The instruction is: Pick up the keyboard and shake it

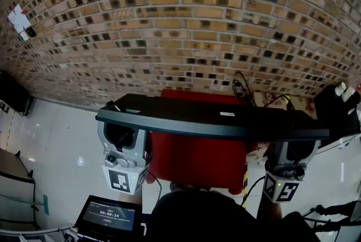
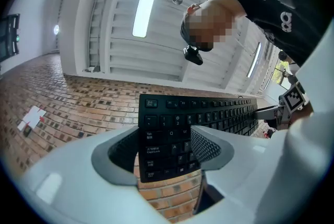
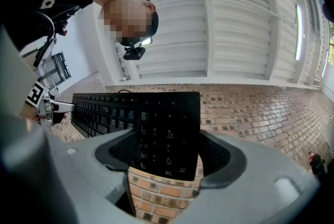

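A black keyboard (image 1: pixel 214 119) hangs in the air across the middle of the head view, with its back edge toward me. My left gripper (image 1: pixel 120 129) clasps its left end and my right gripper (image 1: pixel 290 148) clasps its right end. In the left gripper view the keyboard (image 2: pixel 209 113) shows its key side, and the Tab and Caps Lock end sits between the textured pads of the left gripper (image 2: pixel 164 152). In the right gripper view the number-pad end of the keyboard (image 3: pixel 130 113) sits between the pads of the right gripper (image 3: pixel 169 152).
A brick wall (image 1: pixel 180 21) stands close ahead, with a white slip (image 1: pixel 20 21) stuck on it. Below the keyboard is a red seat (image 1: pixel 197 162). Cables (image 1: pixel 242 88) lie behind it. A small screen (image 1: pixel 110 214) sits low left, and dark gear (image 1: pixel 338 111) at the right.
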Demonstrator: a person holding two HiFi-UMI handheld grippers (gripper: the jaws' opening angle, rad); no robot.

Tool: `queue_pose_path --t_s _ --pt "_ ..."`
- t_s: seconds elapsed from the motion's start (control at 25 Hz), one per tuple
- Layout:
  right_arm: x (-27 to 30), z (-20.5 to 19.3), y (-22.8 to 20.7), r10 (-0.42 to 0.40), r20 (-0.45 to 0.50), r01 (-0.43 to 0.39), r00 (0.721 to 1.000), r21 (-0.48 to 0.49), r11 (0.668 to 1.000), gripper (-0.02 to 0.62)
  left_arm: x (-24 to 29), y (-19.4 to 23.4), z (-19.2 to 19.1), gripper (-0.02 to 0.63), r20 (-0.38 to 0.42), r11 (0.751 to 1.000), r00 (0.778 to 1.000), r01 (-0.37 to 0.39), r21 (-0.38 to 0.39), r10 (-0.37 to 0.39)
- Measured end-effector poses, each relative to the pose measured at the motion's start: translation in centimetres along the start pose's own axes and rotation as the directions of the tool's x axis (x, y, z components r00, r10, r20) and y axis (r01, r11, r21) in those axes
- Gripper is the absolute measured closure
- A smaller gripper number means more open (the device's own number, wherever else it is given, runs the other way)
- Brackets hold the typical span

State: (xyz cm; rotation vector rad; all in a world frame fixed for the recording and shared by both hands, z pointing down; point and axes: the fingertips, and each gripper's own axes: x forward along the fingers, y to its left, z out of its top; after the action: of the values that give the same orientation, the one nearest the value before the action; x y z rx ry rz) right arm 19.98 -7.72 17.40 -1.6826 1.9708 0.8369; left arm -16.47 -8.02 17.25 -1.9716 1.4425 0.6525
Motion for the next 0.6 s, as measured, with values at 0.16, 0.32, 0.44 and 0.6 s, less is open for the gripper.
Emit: queue_pose_path --t_s 0.16,0.32,0.44,0.6 --pt "0.4 -1.0 0.2 0.014 -0.022 -0.014 1.0 0.009 1.0 0.253 -0.1 0.2 -0.9 0.293 -0.019 1.0 1.0 -0.003 0.0 0.003" --pt "-0.1 -4.6 0.7 0.029 -0.125 -0.025 0.992 0.034 0.999 0.253 -0.9 0.0 -4.1 0.293 -0.109 1.0 0.994 -0.01 -0.024 0.007" --pt "-0.8 -7.3 1.2 0.043 -0.199 -0.032 0.979 0.059 0.998 0.253 -1.7 0.0 -6.3 0.293 -0.174 0.999 0.985 -0.019 -0.043 0.011" --pt "-2.3 -11.2 1.9 0.063 -0.309 -0.038 0.949 0.087 0.995 0.253 -3.4 -0.4 -9.9 0.293 -0.28 0.996 0.96 -0.04 -0.077 0.016"
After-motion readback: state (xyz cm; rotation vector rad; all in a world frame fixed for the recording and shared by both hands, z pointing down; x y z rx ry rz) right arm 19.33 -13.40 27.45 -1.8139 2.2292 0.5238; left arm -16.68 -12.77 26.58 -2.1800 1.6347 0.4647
